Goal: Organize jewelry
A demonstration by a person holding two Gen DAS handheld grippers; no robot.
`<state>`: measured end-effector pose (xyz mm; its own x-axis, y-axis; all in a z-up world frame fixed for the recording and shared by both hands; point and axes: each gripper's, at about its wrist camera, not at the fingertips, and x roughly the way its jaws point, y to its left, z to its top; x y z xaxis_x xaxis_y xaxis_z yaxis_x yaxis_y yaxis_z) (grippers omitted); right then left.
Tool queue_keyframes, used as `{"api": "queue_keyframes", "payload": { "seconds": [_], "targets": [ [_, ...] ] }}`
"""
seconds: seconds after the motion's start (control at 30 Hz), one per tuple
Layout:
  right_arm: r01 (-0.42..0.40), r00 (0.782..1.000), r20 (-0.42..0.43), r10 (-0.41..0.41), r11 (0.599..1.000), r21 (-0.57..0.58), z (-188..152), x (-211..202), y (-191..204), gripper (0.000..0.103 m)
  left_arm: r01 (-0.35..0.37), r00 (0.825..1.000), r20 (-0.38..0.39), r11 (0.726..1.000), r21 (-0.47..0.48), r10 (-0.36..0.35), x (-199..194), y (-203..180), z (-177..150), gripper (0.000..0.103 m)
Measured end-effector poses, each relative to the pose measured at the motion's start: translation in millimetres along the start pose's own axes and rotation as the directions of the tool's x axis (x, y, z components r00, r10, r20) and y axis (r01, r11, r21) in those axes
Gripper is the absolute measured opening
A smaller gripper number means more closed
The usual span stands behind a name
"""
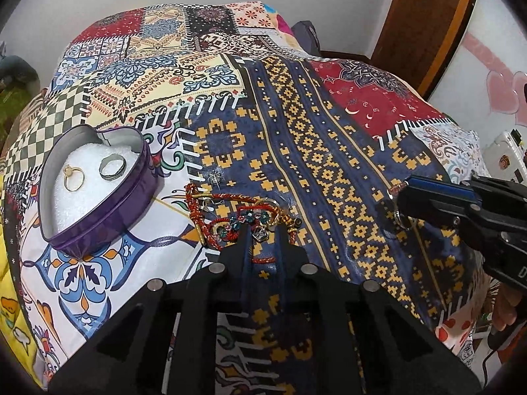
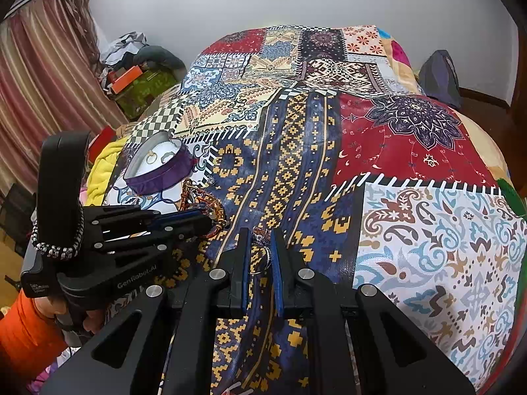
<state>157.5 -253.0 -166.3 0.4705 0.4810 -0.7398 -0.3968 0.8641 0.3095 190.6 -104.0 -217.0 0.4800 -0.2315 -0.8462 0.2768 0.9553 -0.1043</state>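
A tangle of red cord bracelets (image 1: 210, 204) with flower beads lies on the bedspread. My left gripper (image 1: 263, 228) points down into it, shut on a small silver charm (image 1: 260, 235) at the tangle's near edge. To the left stands a purple heart-shaped tin (image 1: 98, 220) lined with white foam, holding a gold ring (image 1: 74, 177) and a silver ring (image 1: 113, 166). In the right wrist view my right gripper (image 2: 260, 233) is shut on a silver hoop earring (image 2: 263, 260), just above the blue-and-yellow cloth. The left gripper (image 2: 210, 220) is beside it, in front of the tin (image 2: 158, 177).
A patchwork bedspread (image 2: 411, 151) covers the whole bed. A hand in an orange sleeve (image 2: 26, 329) holds the left gripper, whose handle wears a black beaded bracelet (image 2: 56, 247). Boxes and clothes (image 2: 131, 79) pile up by the curtain; a dark bag (image 2: 439, 75) sits far right.
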Motion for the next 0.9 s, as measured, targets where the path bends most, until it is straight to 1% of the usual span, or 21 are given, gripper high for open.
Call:
{"api": "queue_keyframes", "payload": {
  "seconds": [0.07,0.17,0.43,0.73,0.9],
  "targets": [
    [-0.003,1.000,0.002,0.003,1.000,0.002,0.1,-2.2,0.8,0.011,0.000,1.000,-0.001,1.000,-0.006,0.000,-1.3,0.4,0.2,0.007],
    [-0.001,1.000,0.010,0.001,1.000,-0.004,1.1,-6.0,3.7,0.011,0.021,1.000,0.012,1.000,-0.021,-0.020,-9.4,0.9,-0.4,0.007],
    [-0.007,0.999,0.039,0.009,0.999,-0.042,11.4,-14.5,25.7,0.011,0.037,0.994,0.105,0.999,-0.025,-0.034,-57.8,2.2,-5.6,0.007],
    [-0.030,0.997,0.068,0.036,0.995,-0.092,31.8,-10.3,60.7,0.011,0.035,0.979,0.202,0.995,-0.088,-0.017,-107.3,36.0,-6.3,0.007],
    [-0.042,0.995,0.086,0.053,0.991,-0.127,45.8,-4.8,81.5,0.011,0.016,0.968,0.249,0.993,-0.117,0.014,-126.3,58.5,-6.7,0.007]
  ]
}}
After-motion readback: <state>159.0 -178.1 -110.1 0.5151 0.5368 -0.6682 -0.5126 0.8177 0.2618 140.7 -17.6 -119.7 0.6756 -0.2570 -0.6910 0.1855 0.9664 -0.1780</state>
